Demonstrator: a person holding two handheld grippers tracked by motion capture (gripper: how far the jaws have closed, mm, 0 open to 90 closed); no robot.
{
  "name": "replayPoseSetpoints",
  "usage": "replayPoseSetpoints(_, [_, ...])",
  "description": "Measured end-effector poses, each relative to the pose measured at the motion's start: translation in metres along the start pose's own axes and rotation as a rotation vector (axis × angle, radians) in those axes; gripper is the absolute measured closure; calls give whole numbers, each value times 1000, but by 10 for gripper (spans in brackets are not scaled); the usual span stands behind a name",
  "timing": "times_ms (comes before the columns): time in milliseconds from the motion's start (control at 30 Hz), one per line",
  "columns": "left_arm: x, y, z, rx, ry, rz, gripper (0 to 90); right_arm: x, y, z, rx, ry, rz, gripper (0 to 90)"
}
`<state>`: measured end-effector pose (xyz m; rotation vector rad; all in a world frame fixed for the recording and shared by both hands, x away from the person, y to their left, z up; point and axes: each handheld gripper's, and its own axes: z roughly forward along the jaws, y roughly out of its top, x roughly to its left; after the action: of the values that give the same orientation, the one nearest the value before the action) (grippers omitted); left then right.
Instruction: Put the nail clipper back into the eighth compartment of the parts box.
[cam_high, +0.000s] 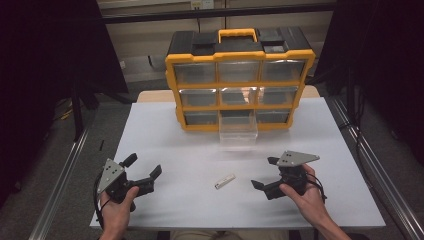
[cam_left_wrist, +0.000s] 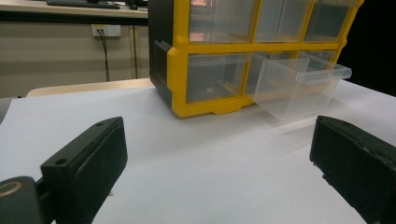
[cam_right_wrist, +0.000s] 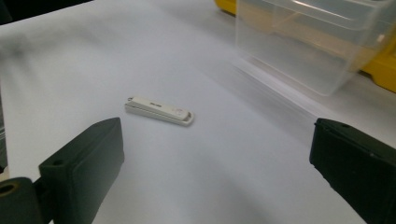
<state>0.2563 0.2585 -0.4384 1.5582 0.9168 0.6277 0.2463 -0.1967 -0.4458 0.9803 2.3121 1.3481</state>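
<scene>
A yellow and black drawer cabinet (cam_high: 240, 75) stands at the back of the white table (cam_high: 165, 130). Its bottom middle clear drawer (cam_high: 239, 131) is pulled out and looks empty; the same drawer (cam_left_wrist: 299, 86) and cabinet (cam_left_wrist: 219, 56) lie ahead in the left gripper view. A small white stick-shaped device (cam_high: 225, 181) lies flat between my grippers. In the right gripper view the device (cam_right_wrist: 159, 111) rests just ahead, left of centre, with the drawer (cam_right_wrist: 317, 42) beyond. My left gripper (cam_high: 142, 167) is open and holds nothing. My right gripper (cam_high: 265, 172) is open too, right of the device.
Metal rails (cam_high: 372, 170) run along both sides of the table. A wall with a power socket (cam_left_wrist: 106, 31) is behind the cabinet. Bare white tabletop surrounds the device.
</scene>
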Motion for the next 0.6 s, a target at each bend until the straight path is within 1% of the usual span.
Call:
replayPoseSetpoints(33, [0, 0, 0, 1, -1, -1, 41, 3, 6, 5, 29, 34, -14, 35])
replayPoseSetpoints(67, [1, 0, -1, 8, -2, 10, 41, 5, 8, 8, 36, 49, -22, 41])
replayPoseSetpoints(100, [1, 0, 0, 10, 0, 12, 41, 7, 10, 11, 40, 48, -28, 40])
replayPoseSetpoints(133, [0, 0, 0, 5, 2, 4, 41, 8, 12, 14, 43, 56, -36, 40])
replayPoseSetpoints(167, [1, 0, 0, 6, 2, 5, 41, 10, 15, 17, 53, 67, -43, 42])
replayPoseSetpoints(200, [1, 0, 0, 6, 2, 5, 41, 10, 15, 17, 53, 67, -43, 42])
replayPoseSetpoints(233, [1, -1, 1, 9, -6, 5, 41, 11, 21, 22, 79, 103, -43, 48])
replayPoseSetpoints(267, [1, -1, 1, 11, -6, 6, 41, 11, 23, 24, 79, 110, -47, 48])
replayPoseSetpoints(300, [0, -1, 1, 7, -5, -3, 41, 11, 24, 25, 79, 114, -45, 48])
replayPoseSetpoints(333, [0, -1, 2, 7, -7, -3, 41, 12, 27, 28, 84, 118, -48, 47])
replayPoseSetpoints(400, [0, -1, 2, 7, -6, -2, 42, 13, 30, 32, 109, 129, -53, 45])
replayPoseSetpoints(433, [0, -1, 1, 9, -9, 2, 42, 13, 31, 34, 116, 144, -49, 45])
replayPoseSetpoints(467, [0, -1, 1, 9, -9, 2, 41, 13, 31, 34, 116, 144, -49, 45])
replayPoseSetpoints(500, [0, -1, 1, 7, -7, 0, 41, 14, 34, 40, 135, 172, -54, 46])
replayPoseSetpoints(533, [0, -1, 1, 10, -6, 5, 41, 15, 34, 42, 142, 170, -55, 45])
replayPoseSetpoints(567, [1, -1, 1, 10, -7, 5, 41, 16, 36, 45, 155, 179, -68, 46])
replayPoseSetpoints(600, [2, -1, 0, 20, -7, 19, 41, 16, 37, 47, 163, 189, -73, 47])
